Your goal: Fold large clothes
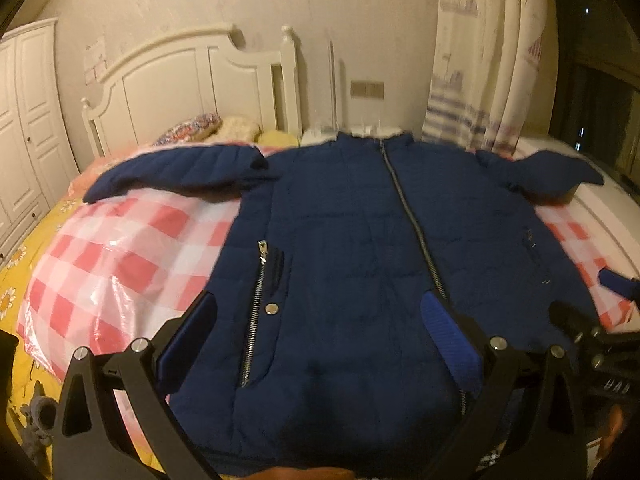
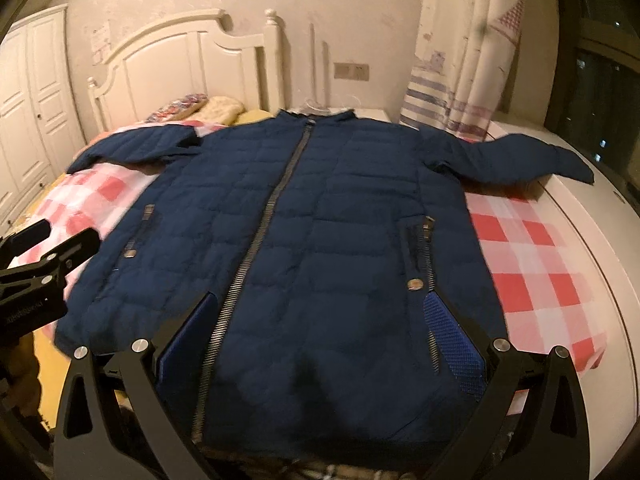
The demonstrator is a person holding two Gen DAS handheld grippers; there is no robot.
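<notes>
A navy quilted jacket [image 1: 352,232] [image 2: 304,216] lies flat and face up on a red-and-white checked sheet [image 1: 120,248] [image 2: 532,256], zipped, with both sleeves spread out sideways. My left gripper [image 1: 320,304] hovers open above the jacket's lower left half, over the pocket zip [image 1: 256,296]. My right gripper [image 2: 320,304] hovers open above the lower right half, its left pad near the centre zip [image 2: 256,240]. Neither holds cloth. The right gripper's fingers [image 1: 576,328] show at the right edge of the left wrist view. The left gripper's fingers [image 2: 48,256] show at the left edge of the right wrist view.
The sheet covers a bed with a white headboard [image 1: 192,76] and pillows [image 1: 208,128]. A yellow flowered bedcover [image 1: 16,272] lies at the left. A white wardrobe [image 1: 24,128] stands far left. Curtains [image 1: 480,64] and a dark window [image 2: 600,92] are on the right.
</notes>
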